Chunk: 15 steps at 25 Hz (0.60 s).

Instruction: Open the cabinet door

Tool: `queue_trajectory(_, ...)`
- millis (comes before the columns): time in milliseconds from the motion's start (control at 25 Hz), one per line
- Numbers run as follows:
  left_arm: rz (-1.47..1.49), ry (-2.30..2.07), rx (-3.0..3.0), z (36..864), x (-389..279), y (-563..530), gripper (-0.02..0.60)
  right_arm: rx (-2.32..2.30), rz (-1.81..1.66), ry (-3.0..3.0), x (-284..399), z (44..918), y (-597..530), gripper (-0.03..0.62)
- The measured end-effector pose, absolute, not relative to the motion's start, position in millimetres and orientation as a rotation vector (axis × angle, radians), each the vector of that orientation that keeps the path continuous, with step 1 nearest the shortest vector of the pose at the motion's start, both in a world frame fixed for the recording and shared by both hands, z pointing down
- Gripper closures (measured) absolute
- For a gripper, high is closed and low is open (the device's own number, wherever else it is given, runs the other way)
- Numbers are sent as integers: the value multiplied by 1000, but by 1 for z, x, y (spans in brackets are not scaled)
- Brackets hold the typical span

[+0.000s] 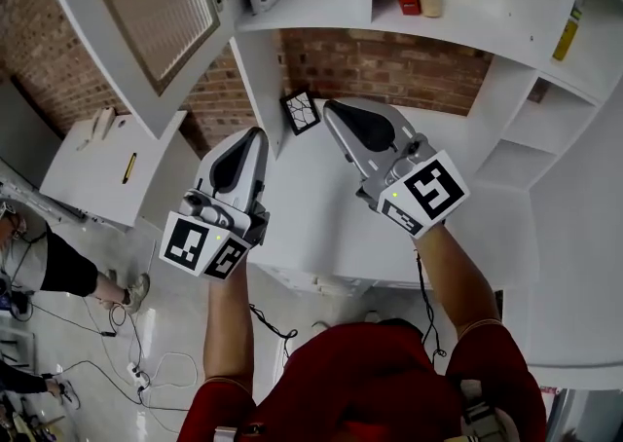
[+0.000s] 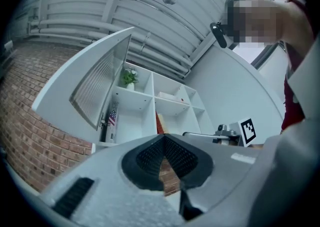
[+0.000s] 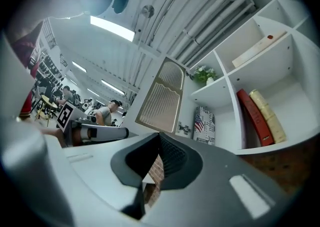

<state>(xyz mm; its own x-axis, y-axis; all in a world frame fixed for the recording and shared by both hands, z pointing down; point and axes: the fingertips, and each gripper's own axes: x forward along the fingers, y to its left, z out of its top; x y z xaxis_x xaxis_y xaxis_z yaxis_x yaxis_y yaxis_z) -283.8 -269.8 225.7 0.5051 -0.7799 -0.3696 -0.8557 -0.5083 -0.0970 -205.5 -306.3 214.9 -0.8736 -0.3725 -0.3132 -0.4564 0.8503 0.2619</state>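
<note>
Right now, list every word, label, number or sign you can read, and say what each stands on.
"HOT" and, lower down, "DUST": possibly, on the flag-printed box; the rest of its print is too small to read.
Spines of the red book and tan book: nothing readable.
Yellow item: print too blurred to read.
Markers on the left gripper and right gripper: square patterns, no letters.

**Finding:** a large industrial hall used as a test lab, with a domestic mock-up built inside it.

**Grounds:**
- A ribbed metal roof [image 2: 90, 1] carries strip lights [image 3: 112, 28].
- A brick-pattern wall [image 1: 389, 65] backs a white shelf unit [image 1: 321, 12], which has a slatted cabinet door [image 1: 146, 12], books [image 3: 254, 118] and a potted plant [image 3: 204, 74].
- Cables [image 1: 117, 315] and a power strip [image 1: 136, 373] lie on the floor [image 1: 180, 318], near left.
- People [image 3: 107, 113] are at workstations, far left.
</note>
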Motion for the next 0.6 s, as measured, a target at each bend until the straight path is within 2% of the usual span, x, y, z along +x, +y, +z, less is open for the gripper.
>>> queue_trajectory(360,356,1410,-2439,235,-242,-283,581,-680,573,2759,-165,236,-306,582)
queue_trajectory(600,386,1444,-2430,239,-236,-289,581,-690,539,2750,-151,248,-310,583)
